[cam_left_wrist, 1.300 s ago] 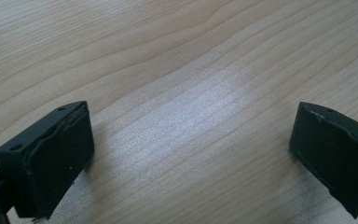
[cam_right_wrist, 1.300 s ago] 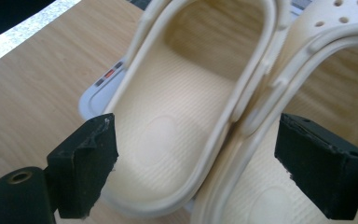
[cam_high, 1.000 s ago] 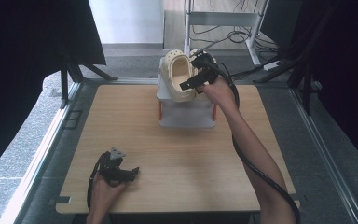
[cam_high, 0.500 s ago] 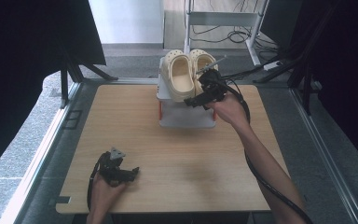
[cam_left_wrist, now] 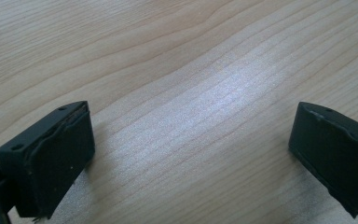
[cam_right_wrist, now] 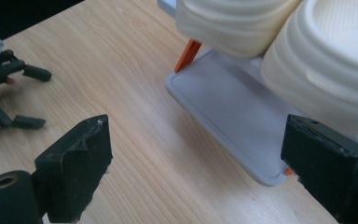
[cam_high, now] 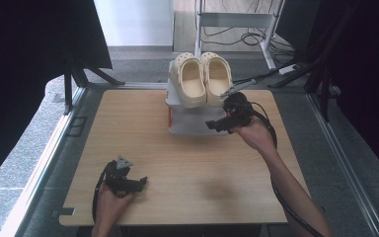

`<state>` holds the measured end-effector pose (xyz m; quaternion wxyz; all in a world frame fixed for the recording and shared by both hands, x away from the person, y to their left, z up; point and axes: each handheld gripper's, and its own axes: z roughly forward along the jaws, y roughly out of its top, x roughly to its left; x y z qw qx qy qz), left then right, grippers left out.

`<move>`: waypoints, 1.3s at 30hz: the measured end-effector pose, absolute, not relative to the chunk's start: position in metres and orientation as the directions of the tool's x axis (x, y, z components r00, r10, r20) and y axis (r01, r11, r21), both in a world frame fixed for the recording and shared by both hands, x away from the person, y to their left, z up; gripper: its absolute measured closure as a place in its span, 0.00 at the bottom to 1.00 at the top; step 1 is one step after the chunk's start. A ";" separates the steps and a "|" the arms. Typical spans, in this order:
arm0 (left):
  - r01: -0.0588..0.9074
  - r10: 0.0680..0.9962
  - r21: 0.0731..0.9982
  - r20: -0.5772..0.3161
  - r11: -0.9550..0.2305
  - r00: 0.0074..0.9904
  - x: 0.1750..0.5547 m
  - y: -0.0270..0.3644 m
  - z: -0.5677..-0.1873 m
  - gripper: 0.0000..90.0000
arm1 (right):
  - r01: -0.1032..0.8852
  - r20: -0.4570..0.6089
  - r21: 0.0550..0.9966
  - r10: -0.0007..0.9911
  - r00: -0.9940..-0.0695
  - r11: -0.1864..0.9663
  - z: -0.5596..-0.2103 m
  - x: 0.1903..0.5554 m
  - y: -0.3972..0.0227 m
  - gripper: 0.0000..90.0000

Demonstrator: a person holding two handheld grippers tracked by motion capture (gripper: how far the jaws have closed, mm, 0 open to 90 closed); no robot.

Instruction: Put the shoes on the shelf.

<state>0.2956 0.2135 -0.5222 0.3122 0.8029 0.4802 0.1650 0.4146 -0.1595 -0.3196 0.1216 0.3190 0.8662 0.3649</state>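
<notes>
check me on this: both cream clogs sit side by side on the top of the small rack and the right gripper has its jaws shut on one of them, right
Not quite. The clogs do sit side by side on top of the rack, but the right gripper holds neither: the right gripper view shows its jaws wide open, with bare table between them.

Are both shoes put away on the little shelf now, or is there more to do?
Looks done: both cream clogs sit side by side on the top of the small grey shoe rack. In hand: nothing. The right gripper is open beside the rack, the left gripper open over bare table. Left: probably nothing, as no other shoes are visible.
</notes>
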 end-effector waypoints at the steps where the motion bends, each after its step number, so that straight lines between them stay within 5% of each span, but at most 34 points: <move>1: 0.668 0.874 0.660 -0.035 -0.344 0.484 0.296 0.214 -0.522 0.00 | 0.464 0.022 0.709 0.641 -0.767 0.531 -0.322 0.413 -0.162 0.09; 39: 0.669 0.875 0.660 -0.036 -0.341 0.482 0.295 0.213 -0.522 0.00 | 0.486 -0.009 0.724 0.711 -0.703 0.490 -0.398 0.344 -0.248 0.08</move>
